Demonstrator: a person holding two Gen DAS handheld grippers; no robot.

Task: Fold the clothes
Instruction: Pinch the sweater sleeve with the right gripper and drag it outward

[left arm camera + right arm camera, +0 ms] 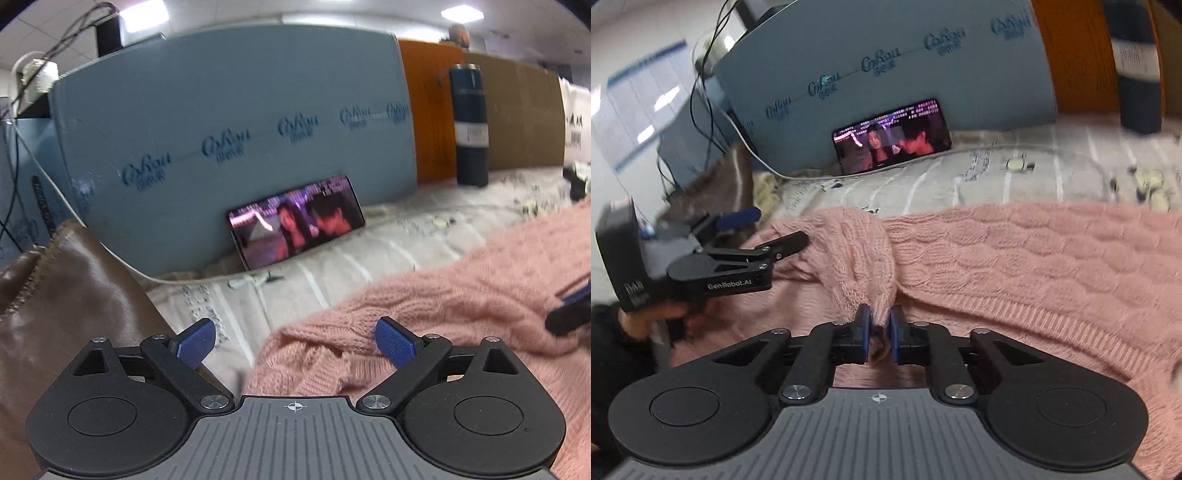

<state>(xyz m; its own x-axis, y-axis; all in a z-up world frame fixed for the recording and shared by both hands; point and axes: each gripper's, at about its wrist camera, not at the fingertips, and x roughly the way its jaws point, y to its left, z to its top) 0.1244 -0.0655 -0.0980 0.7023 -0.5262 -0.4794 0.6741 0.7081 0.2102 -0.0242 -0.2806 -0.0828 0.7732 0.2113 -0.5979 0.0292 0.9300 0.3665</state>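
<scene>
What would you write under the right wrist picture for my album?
Right hand-held gripper pinches a fold of the pink sweater; the left hand-held gripper is open beside it.

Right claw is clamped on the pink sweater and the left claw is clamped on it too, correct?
Not quite. The right claw is clamped on the pink sweater, but the left claw is open, holding nothing, as the left wrist view shows.

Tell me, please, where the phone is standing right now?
The phone leans on its long side against the blue foam board, on the pale bedsheet beyond the pink sweater; both views show it near centre.
</scene>
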